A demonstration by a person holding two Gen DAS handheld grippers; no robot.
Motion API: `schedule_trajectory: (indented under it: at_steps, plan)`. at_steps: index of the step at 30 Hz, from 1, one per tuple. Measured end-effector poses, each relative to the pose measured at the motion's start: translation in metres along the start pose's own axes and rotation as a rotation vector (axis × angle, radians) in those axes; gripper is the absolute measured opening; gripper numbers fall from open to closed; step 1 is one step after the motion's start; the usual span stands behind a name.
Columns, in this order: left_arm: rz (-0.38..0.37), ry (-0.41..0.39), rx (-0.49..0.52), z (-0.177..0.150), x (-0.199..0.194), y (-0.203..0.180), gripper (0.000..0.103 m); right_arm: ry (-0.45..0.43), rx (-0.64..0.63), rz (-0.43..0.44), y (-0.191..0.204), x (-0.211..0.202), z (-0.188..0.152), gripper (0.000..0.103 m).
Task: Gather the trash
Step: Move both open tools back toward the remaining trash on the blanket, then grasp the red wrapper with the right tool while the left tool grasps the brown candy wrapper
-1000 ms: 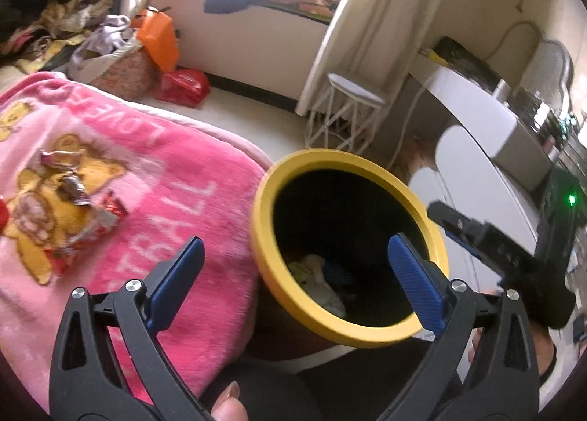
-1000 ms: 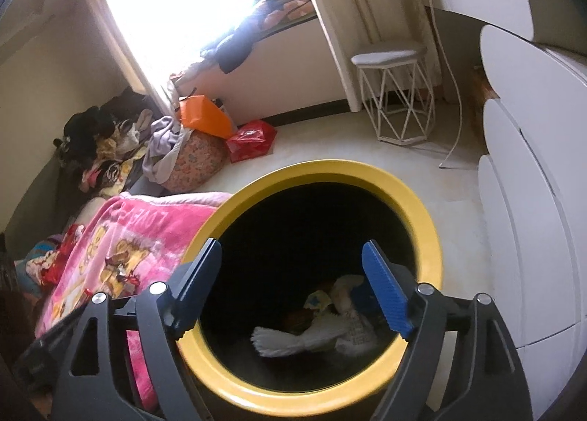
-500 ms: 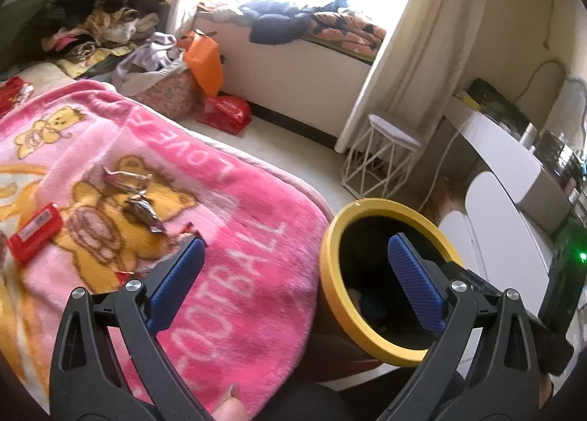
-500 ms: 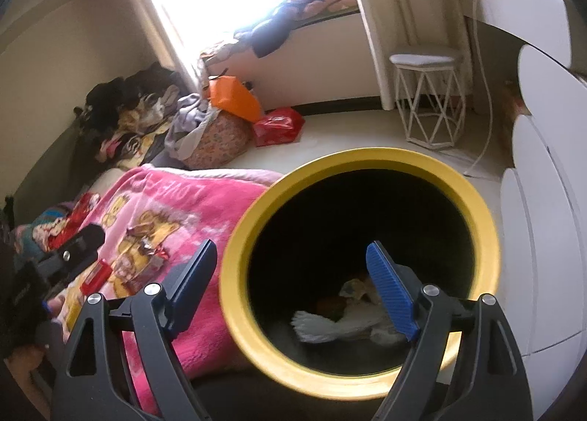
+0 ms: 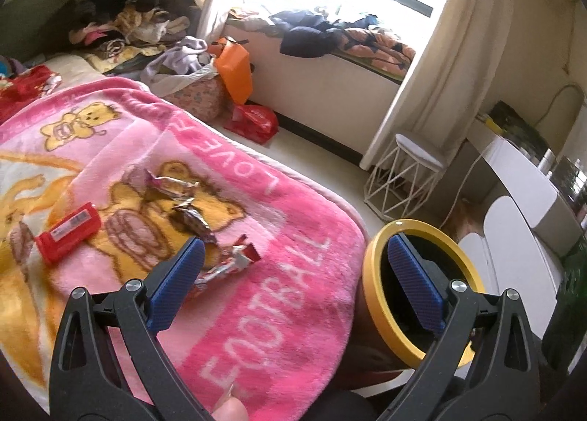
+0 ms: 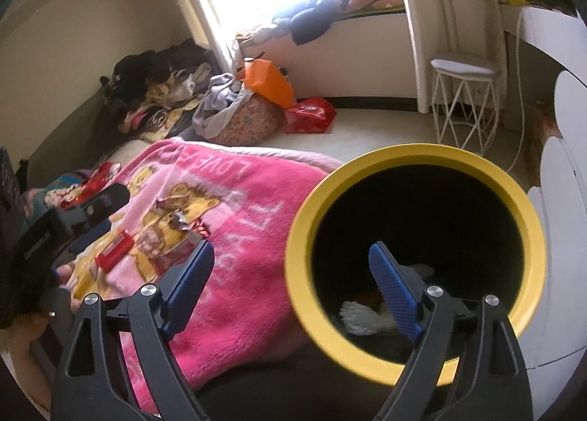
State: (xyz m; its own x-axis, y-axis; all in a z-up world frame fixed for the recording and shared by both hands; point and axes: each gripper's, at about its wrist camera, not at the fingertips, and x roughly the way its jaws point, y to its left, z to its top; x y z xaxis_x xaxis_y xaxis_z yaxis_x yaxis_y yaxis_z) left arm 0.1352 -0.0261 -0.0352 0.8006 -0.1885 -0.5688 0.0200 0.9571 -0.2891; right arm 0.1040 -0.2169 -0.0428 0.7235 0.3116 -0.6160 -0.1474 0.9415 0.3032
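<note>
I am looking along both grippers at a bed covered by a pink blanket [image 5: 279,237] printed with teddy bears and the word FOOTBALL. My left gripper [image 5: 293,281] hangs over the near part of the blanket with its blue-padded jaws spread wide and nothing between them. My right gripper [image 6: 297,289] hangs near the yellow-rimmed bin [image 6: 297,274], one pad over the blanket's edge and the other over the bin's dark mouth; its jaws have just been opening further, they stand wide, and they grasp nothing.

The trash lies on the blanket, on the bear print. From the left wrist view I can pick out a crumpled silver and pink wrapper [image 5: 172,184] farthest away, a dark foil wrapper [image 5: 192,219] just nearer, and a silver and red wrapper [image 5: 229,265] nearest, just beside the left gripper's left pad. A red packet [image 5: 69,237] with a white label lies apart from these, further left on the blanket.

The bin stands beside the bed, at the blanket's right edge (its rim is close against the hanging cloth). Inside it, from the right wrist view, I see white crumpled material [image 6: 361,318] at the bottom.

Beyond the bed, on the pale floor, are an orange bag [image 5: 234,68], a red plastic bag [image 5: 253,120] and a white wire-legged stool [image 5: 407,178] by a curtain. Heaped clothes lie against the far wall. A fingertip [image 5: 229,410] shows at the lower edge of the left view.
</note>
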Motion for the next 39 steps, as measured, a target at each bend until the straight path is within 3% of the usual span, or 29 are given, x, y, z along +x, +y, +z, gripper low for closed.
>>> schedule_trajectory:
  at_steps: [12,20,26,36,39]
  plan:
    - [0.058,-0.011,-0.054,0.006,-0.002,0.044,0.092,0.046,-0.081,0.038,0.042,0.020,-0.005,0.084]
    - [0.144,0.029,-0.100,0.019,0.013,0.082,0.092,0.067,-0.100,0.077,0.067,0.041,0.003,0.085]
    - [0.168,0.063,-0.109,0.036,0.032,0.107,0.092,0.093,-0.127,0.072,0.092,0.064,0.005,0.085]
    - [0.114,0.205,-0.128,0.046,0.082,0.125,0.060,0.174,-0.102,0.081,0.117,0.111,0.001,0.084]
    - [0.103,0.237,-0.149,0.044,0.092,0.133,0.054,0.215,-0.088,0.084,0.120,0.129,0.001,0.075]
